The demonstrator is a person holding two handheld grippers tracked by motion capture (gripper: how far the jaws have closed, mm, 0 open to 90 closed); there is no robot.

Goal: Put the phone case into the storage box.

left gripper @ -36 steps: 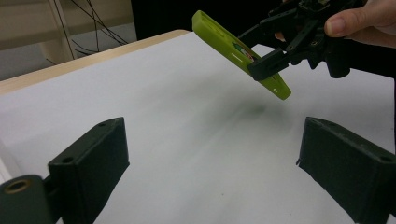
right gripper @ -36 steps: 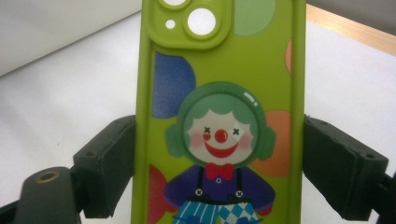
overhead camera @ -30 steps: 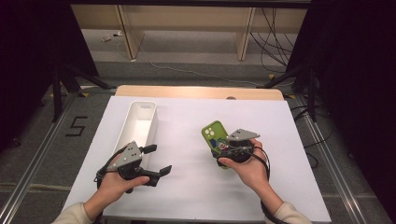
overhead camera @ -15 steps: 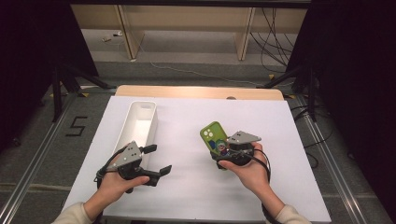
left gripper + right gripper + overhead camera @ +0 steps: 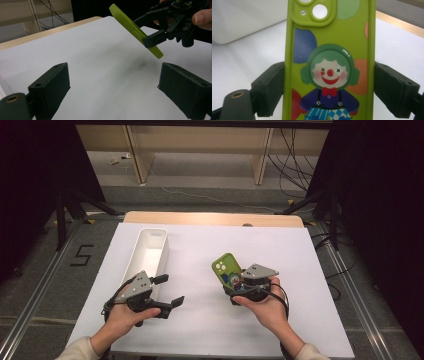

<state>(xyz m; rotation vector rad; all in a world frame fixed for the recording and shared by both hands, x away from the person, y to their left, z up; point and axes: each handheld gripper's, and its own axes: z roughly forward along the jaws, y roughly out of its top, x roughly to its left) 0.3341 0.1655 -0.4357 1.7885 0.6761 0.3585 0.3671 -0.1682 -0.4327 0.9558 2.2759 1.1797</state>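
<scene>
A lime-green phone case (image 5: 226,269) with a clown picture (image 5: 329,62) is held by its long sides in my right gripper (image 5: 235,286), which is shut on it. In the left gripper view the phone case (image 5: 135,30) hangs tilted above the white table with a faint shadow under it, clamped by the right gripper (image 5: 155,40). The case's camera cut-outs point away from the hand. My left gripper (image 5: 170,290) rests low at the front left, open, with only bare table between its fingers (image 5: 52,82).
A long white tray (image 5: 150,249) stands left of centre, just behind the left gripper. White sheet covers the table (image 5: 300,270), with a wooden strip at the far edge. Metal rails run along both sides.
The right gripper and the phone case have shifted slightly left and toward the person. The left gripper has stayed where it was.
</scene>
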